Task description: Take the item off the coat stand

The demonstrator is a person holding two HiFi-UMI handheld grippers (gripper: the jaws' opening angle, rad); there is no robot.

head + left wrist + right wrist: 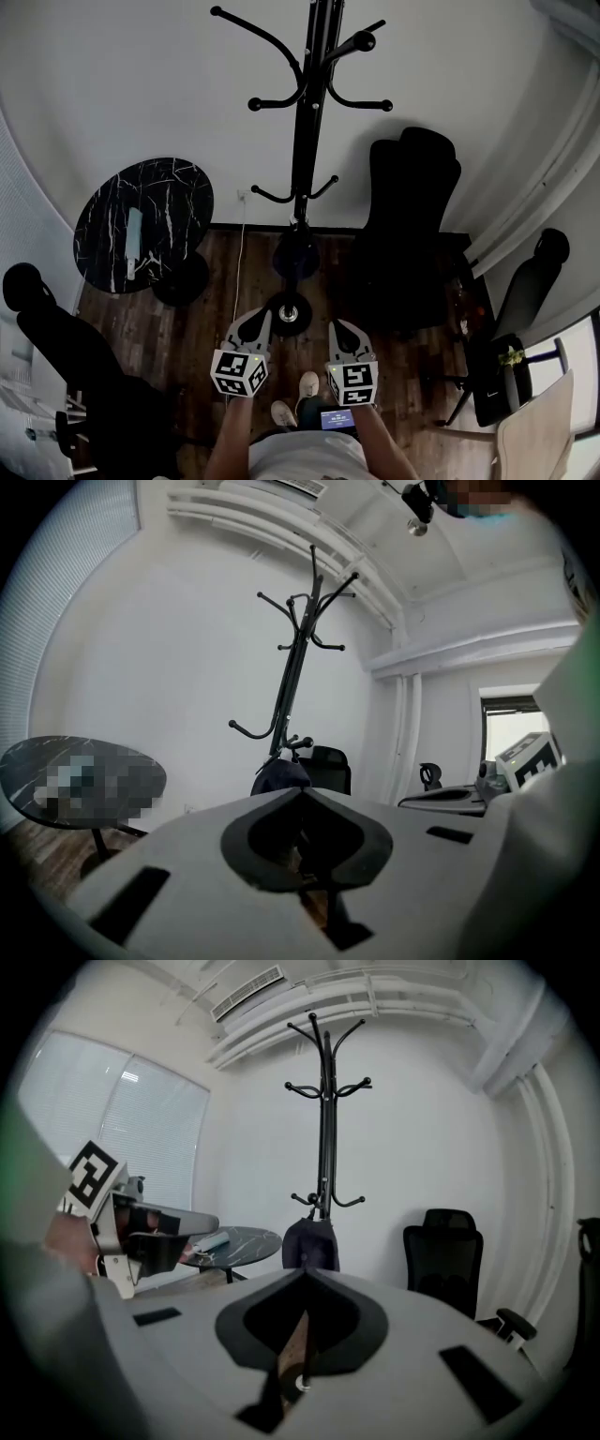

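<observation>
The step in hand looks like the approach: nothing has been taken hold of yet. The left gripper [256, 322] and the right gripper [343, 326] hang side by side in front of the person, both pointing toward the coat stand [307, 122] and well apart from it. Each has its jaws pressed together with nothing between them.

The item [309, 1244] hangs low on the stand, under the small lower hooks and close against the pole, above the round base. The upper hooks are bare. It is dark, soft-looking and rounded at the top with straighter sides below. It may be a bag or a folded garment, but the views are too dim and distant to tell which, and its strap or loop cannot be made out.

The next move, as I judge it, calls for bringing one gripper in to the item, opening its jaws, closing on the top near the hook, then lifting up and outward so it clears the hook's upturned tip. The other gripper could steady the limp lower part.

A black office chair [412, 216] stands just right of the stand and a round marble-topped bench [141, 225] to its left. Neither blocks the way.
</observation>
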